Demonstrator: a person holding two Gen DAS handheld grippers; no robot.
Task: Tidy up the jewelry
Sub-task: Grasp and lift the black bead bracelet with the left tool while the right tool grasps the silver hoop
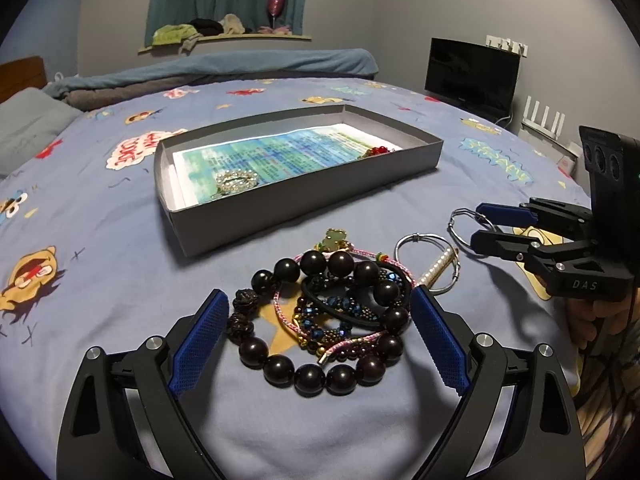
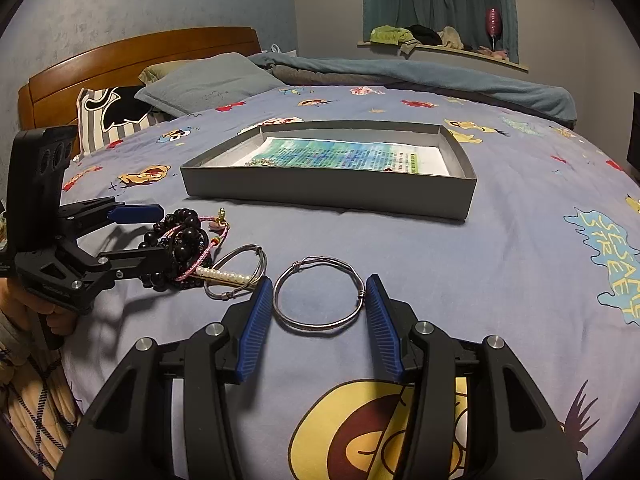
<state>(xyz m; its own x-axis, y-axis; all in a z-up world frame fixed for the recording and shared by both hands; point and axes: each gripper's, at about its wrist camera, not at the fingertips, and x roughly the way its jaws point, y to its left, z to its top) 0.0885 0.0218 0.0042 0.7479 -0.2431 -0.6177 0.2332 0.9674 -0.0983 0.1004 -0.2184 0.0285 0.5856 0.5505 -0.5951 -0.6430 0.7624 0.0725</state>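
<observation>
A pile of jewelry lies on the blue bedsheet: a dark wooden bead bracelet (image 1: 320, 322), tangled with beaded and cord bracelets. My left gripper (image 1: 320, 300) is open, its fingers on either side of the pile (image 2: 180, 248). A silver bangle with a pearl bar (image 1: 434, 264) lies beside the pile (image 2: 236, 276). A plain silver wire bangle (image 2: 318, 294) lies flat between the open fingers of my right gripper (image 2: 318, 284); it also shows in the left wrist view (image 1: 460, 226). A grey shallow box (image 1: 304, 200) behind holds a pearl bracelet (image 1: 236, 180) and a red bead piece (image 1: 378, 151).
The box (image 2: 328, 194) has a printed sheet inside. Pillows (image 2: 208, 80) and a wooden headboard (image 2: 120, 56) are at the bed's far left, a rolled blanket (image 1: 224, 68) along the far side. A monitor (image 1: 472, 72) stands beyond the bed.
</observation>
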